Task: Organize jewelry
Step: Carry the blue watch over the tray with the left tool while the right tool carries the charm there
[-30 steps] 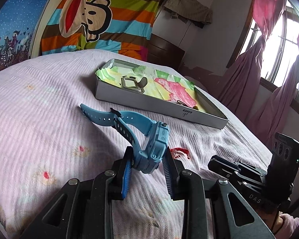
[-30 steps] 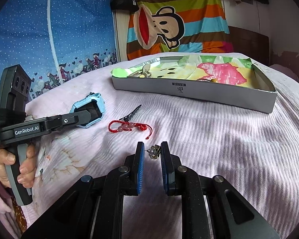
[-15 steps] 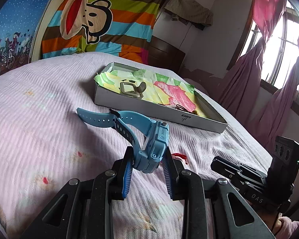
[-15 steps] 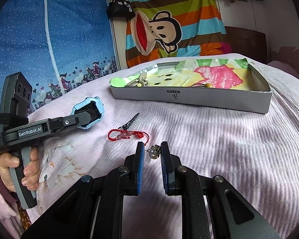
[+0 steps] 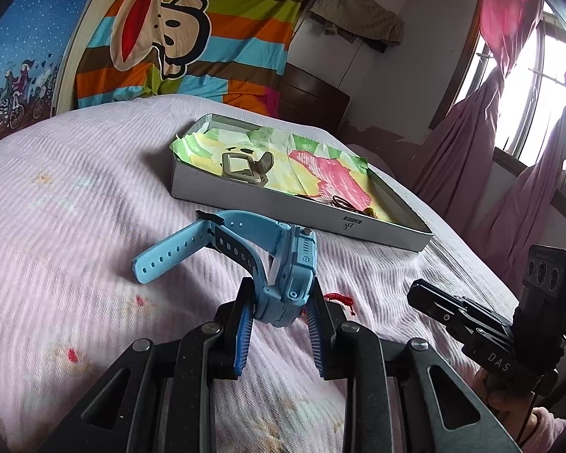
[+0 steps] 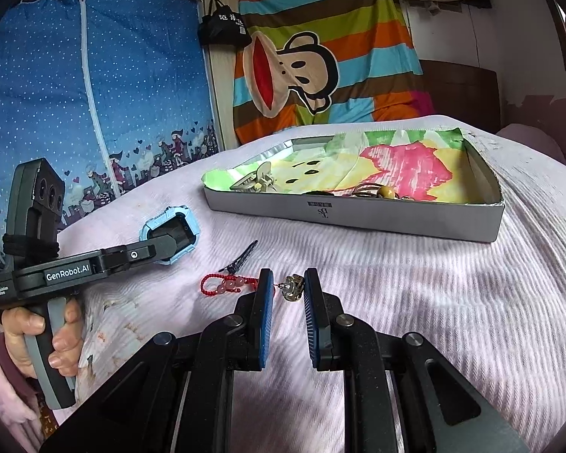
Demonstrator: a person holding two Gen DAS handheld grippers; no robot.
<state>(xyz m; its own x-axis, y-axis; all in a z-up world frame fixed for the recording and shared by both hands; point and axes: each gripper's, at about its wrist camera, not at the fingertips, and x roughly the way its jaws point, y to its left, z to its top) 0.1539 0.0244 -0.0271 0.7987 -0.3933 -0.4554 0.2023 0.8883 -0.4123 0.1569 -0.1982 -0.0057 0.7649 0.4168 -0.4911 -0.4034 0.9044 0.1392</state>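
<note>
The left tool (image 5: pixel 281 315) is clamped on the case of a light-blue plastic wristwatch (image 5: pixel 288 275), its straps trailing forward above the bed. The right tool (image 6: pixel 288 288), jaws slightly apart, brackets a small metal earring (image 6: pixel 292 287); whether it grips is unclear. Next, judging by the layout: carry the watch over the shallow grey cardboard box (image 5: pixel 283 215) and release it inside.

Left wrist view: sitting low over the bedspread (image 5: pixel 75 196), looking forward along the left gripper (image 5: pixel 281 311) toward the tray (image 5: pixel 283 209), the striped monkey hanging (image 5: pixel 177 37) and the window (image 5: pixel 524 87); the fingers are filling the bottom edge at very close range.

Right wrist view: riding behind the right gripper (image 6: pixel 288 294), facing the same tray (image 6: pixel 358 217) from further right, with the blue dotted cloth (image 6: pixel 94 94) standing at left.

Shared ground: both are taking in the tray, the hanging, the bedspread and the red cord bracelet (image 6: pixel 222 285); each is catching the opposite gripper at its edge.
</note>
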